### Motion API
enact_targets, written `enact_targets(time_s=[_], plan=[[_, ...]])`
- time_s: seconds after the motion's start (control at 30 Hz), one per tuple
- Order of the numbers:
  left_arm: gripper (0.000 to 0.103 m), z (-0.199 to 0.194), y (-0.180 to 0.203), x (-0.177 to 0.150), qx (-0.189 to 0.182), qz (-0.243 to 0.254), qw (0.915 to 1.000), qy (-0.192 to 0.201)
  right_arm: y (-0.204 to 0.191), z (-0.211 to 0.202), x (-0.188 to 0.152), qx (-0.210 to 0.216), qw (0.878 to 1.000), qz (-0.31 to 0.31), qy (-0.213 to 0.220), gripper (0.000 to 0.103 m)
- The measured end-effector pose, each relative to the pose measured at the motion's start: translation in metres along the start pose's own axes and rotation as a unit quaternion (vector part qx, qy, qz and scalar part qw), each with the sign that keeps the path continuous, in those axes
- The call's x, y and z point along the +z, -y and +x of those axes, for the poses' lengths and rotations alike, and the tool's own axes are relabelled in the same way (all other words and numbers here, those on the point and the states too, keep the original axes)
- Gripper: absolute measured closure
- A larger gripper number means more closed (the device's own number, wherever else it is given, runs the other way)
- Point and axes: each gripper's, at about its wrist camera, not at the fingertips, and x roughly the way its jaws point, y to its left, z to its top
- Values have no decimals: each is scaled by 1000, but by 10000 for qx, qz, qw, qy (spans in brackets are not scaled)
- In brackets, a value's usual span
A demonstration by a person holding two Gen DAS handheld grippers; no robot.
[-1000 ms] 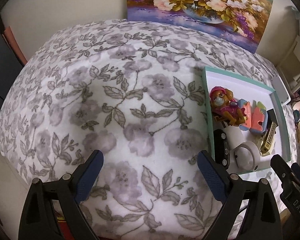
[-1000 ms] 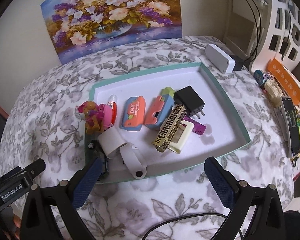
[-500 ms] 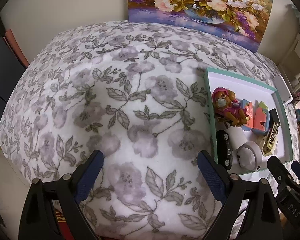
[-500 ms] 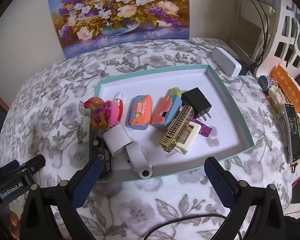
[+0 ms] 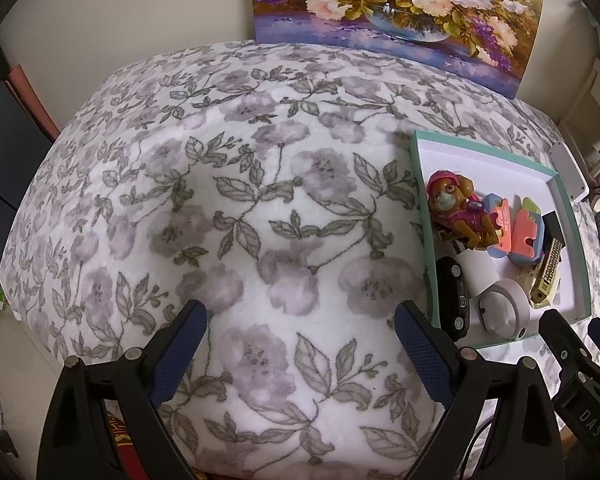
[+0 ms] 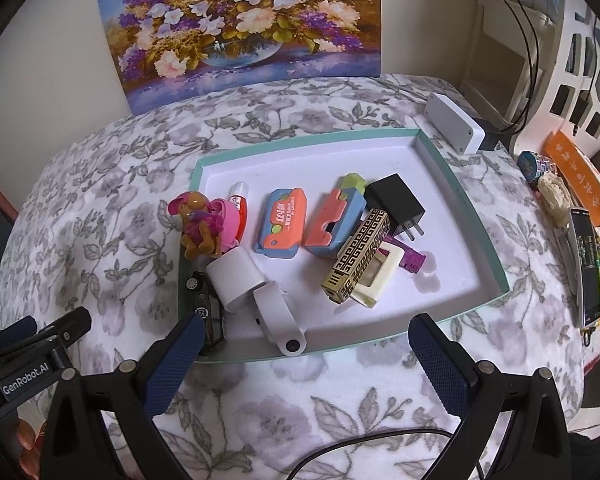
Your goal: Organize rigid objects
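Fuzzy matt cloth (image 5: 260, 208) under a smooth tray (image 6: 480, 216) of glossy plastic toys (image 6: 282, 222).

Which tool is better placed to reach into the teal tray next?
Likely the right tool: open, centred before the teal-rimmed white tray. The left tool, also open, faces bare floral cloth.

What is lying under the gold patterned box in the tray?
The gold patterned box rests across a cream rectangular frame and a purple piece. Its far end meets the black charger. How far the purple piece runs beneath it is hidden.
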Motion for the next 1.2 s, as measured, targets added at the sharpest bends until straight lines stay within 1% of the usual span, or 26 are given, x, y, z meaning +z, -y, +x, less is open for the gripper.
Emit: enact_targets(time_s=[0.5,1.2], plan=[[8,0,2,0,74,46,10000,4,-1,0,0,8,10000,-24,-8,0],[8,2,-3,1,77,13,10000,-62,-1,4,-1,-30,10000,-21,-64,0]])
